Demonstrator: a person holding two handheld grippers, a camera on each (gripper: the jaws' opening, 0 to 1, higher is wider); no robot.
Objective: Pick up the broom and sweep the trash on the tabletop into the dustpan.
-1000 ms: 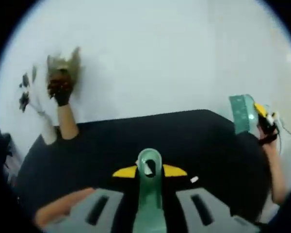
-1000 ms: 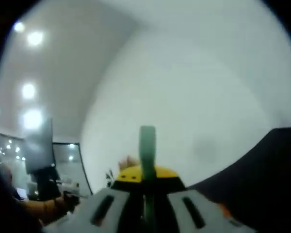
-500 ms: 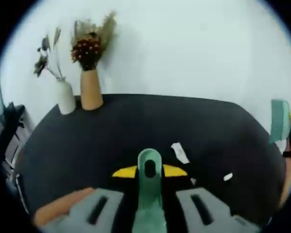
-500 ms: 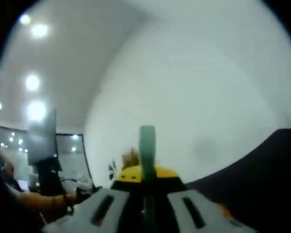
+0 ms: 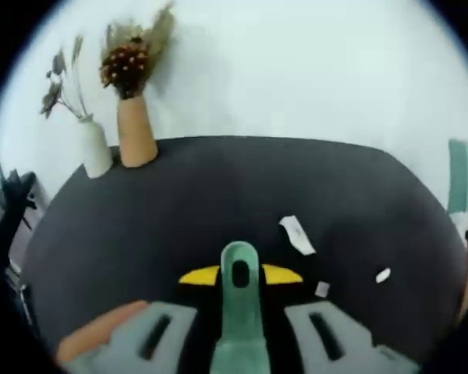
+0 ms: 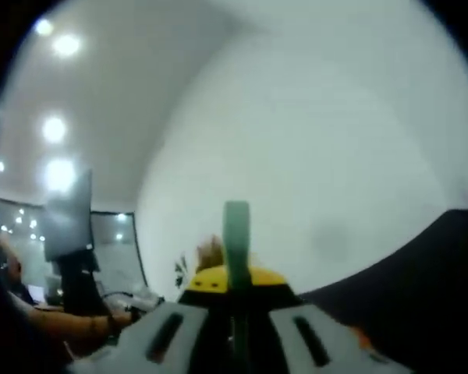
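Beyond the left tool point(image 5: 240, 343), paper scraps point(image 5: 298, 234) dot the tabletop point(image 5: 171, 210)

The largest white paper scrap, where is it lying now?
In the left gripper view, the largest scrap lies on the black tabletop, just up-right of the green handle.

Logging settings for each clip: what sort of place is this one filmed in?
Likely an office or lab set up for recording: a dark round table against a plain white wall, decorative vases of dried flowers, and ceiling lights with a monitor-like screen beyond.
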